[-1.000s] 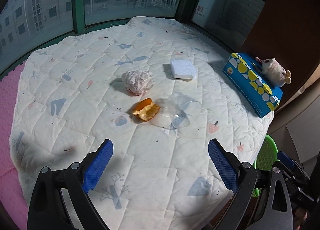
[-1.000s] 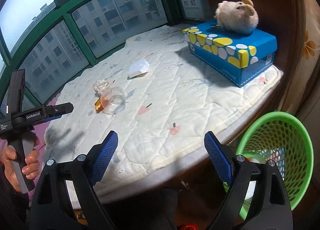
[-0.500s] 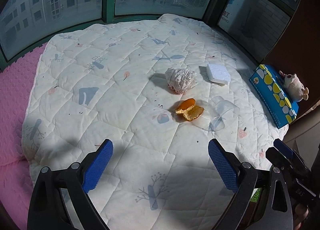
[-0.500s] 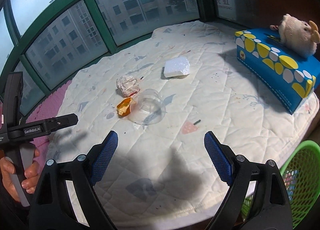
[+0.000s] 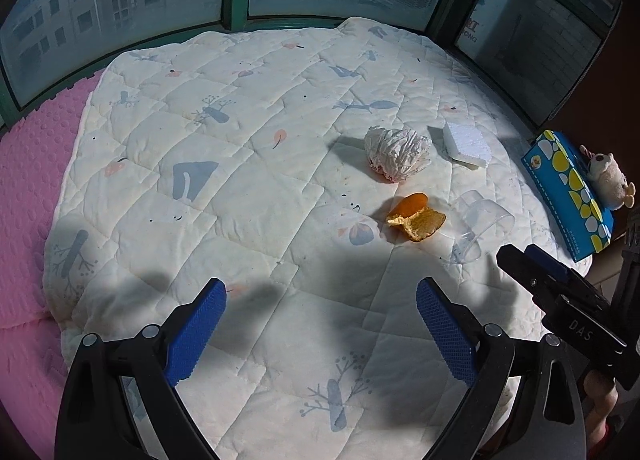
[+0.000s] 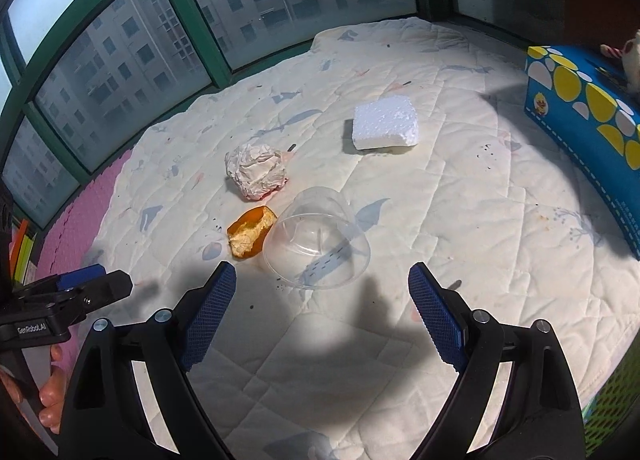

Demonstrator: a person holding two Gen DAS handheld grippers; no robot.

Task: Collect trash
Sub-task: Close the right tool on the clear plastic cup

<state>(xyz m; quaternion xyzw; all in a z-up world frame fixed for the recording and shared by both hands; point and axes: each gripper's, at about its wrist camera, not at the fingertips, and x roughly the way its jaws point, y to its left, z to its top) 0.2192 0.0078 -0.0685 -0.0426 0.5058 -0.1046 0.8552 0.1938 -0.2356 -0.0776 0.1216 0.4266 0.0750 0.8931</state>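
Trash lies clustered mid-quilt: clear cup on its side, orange peel touching it, crumpled paper just behind, foam block farther back. Both my right tongs and left tongs gape empty. The cup looks slick (and thin), so I reckon a hard pinch could squirt it away.

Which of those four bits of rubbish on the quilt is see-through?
The clear plastic cup, lying on its side beside the orange peel. The crumpled paper and foam block are solid white.
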